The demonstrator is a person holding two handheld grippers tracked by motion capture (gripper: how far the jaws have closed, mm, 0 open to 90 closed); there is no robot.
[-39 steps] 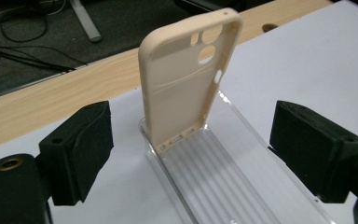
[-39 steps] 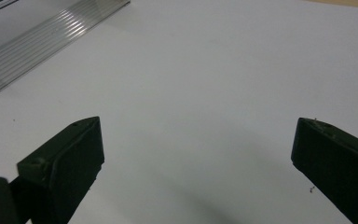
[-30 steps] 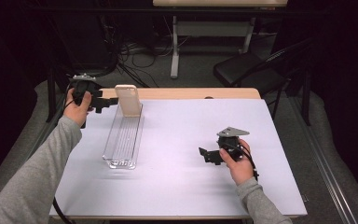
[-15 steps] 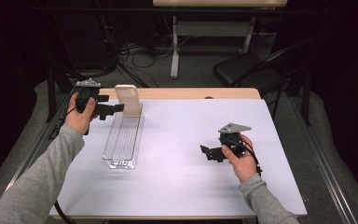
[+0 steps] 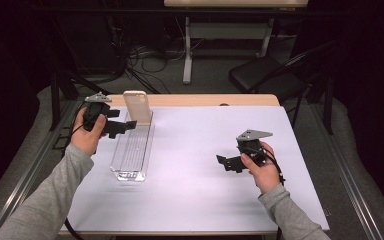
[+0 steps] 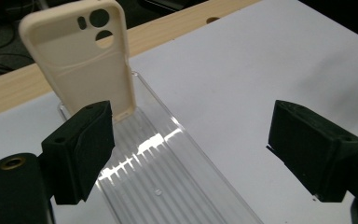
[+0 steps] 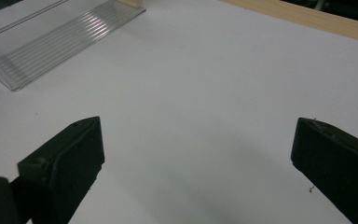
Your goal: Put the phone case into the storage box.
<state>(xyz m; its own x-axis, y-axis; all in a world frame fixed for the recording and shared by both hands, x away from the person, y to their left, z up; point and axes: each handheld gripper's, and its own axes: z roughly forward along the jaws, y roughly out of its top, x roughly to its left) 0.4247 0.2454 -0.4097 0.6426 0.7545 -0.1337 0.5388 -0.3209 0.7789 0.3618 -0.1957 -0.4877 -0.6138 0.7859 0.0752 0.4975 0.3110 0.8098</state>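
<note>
A cream phone case (image 5: 136, 106) stands upright at the far end of a long clear plastic tray (image 5: 130, 152) on the white table. My left gripper (image 5: 121, 122) hovers open just left of the tray, its jaws wide apart and holding nothing. In the left gripper view the phone case (image 6: 80, 56) leans above the left jaw, with the tray (image 6: 168, 158) running between the jaws of my left gripper (image 6: 196, 149). My right gripper (image 5: 226, 163) sits open low over the table's right half. The right gripper view has the right gripper (image 7: 198, 163) over bare white surface, with the tray (image 7: 60, 42) far off.
The white table cover (image 5: 205, 200) ends at a wooden strip (image 5: 205, 100) along the far edge. A black chair (image 5: 265, 77) and a desk leg (image 5: 187, 55) stand beyond the table. Metal rails (image 5: 35, 160) flank the table's sides.
My left gripper has pulled back from beside the phone case, toward the person and slightly right. The case stays standing in the tray. The right gripper has barely moved.
</note>
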